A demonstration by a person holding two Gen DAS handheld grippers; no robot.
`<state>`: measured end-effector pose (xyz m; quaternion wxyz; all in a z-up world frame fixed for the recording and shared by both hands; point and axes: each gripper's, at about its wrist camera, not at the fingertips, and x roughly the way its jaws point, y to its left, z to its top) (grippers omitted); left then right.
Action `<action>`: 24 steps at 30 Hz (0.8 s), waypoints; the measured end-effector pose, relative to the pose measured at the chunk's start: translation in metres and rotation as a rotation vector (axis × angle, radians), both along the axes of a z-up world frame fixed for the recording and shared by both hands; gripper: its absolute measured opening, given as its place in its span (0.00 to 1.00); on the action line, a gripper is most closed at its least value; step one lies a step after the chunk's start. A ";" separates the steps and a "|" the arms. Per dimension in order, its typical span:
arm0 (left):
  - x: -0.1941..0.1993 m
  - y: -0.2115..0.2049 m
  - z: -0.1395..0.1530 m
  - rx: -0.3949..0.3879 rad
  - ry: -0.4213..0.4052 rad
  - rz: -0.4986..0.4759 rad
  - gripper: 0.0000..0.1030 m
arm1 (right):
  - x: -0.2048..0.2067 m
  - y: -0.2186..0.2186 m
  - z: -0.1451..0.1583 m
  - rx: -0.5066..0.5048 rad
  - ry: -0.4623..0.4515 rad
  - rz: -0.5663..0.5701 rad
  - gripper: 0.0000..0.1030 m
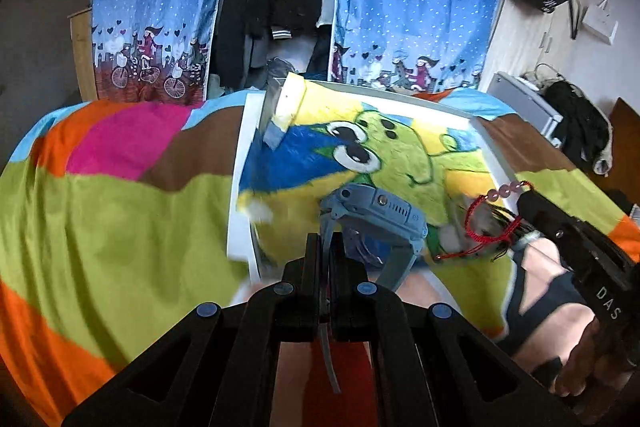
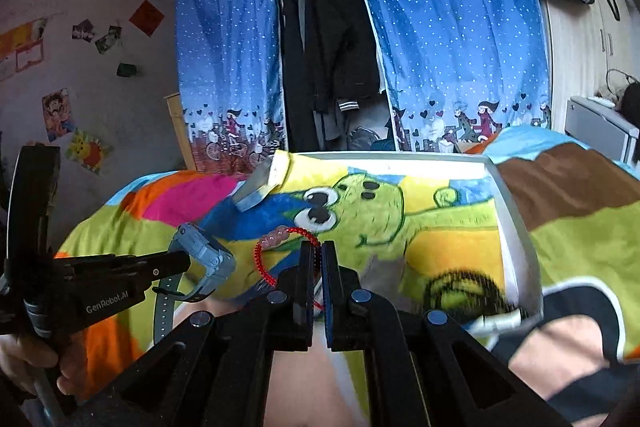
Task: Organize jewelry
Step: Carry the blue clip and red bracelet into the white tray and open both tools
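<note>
My left gripper (image 1: pixel 325 239) is shut on the strap of a blue-grey watch (image 1: pixel 380 213), which hangs above the near end of a white tray (image 1: pixel 240 163) lined with a frog-picture cloth. From the right wrist view the same watch (image 2: pixel 206 261) shows at the left, held by the other gripper (image 2: pixel 188 263). My right gripper (image 2: pixel 319 251) is shut on a red cord bracelet (image 2: pixel 268 259) with pink beads. That bracelet (image 1: pixel 480 215) also appears at the right of the left wrist view, in the right gripper (image 1: pixel 524 199).
A small grey-and-yellow box (image 1: pixel 282 107) stands tilted at the tray's far left corner. The tray rests on a bed with a bright patchwork cover (image 1: pixel 120 211). A person's legs (image 2: pixel 304 379) lie under the grippers. Blue curtains (image 2: pixel 448 47) hang behind.
</note>
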<state>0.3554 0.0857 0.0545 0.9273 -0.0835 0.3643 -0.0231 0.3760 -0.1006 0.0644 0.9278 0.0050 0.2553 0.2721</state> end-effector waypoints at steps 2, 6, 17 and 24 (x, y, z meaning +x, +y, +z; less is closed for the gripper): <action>0.018 0.005 -0.008 -0.008 0.017 0.015 0.02 | 0.017 0.006 -0.003 -0.015 0.004 -0.002 0.04; 0.046 0.010 -0.019 -0.041 0.055 0.030 0.02 | 0.050 0.014 -0.011 -0.057 0.019 0.005 0.04; 0.089 0.007 -0.030 -0.060 0.106 0.041 0.02 | 0.092 0.010 -0.039 -0.057 0.111 -0.019 0.04; 0.092 -0.003 -0.036 -0.032 0.118 0.025 0.02 | 0.092 0.003 -0.042 -0.046 0.126 -0.029 0.05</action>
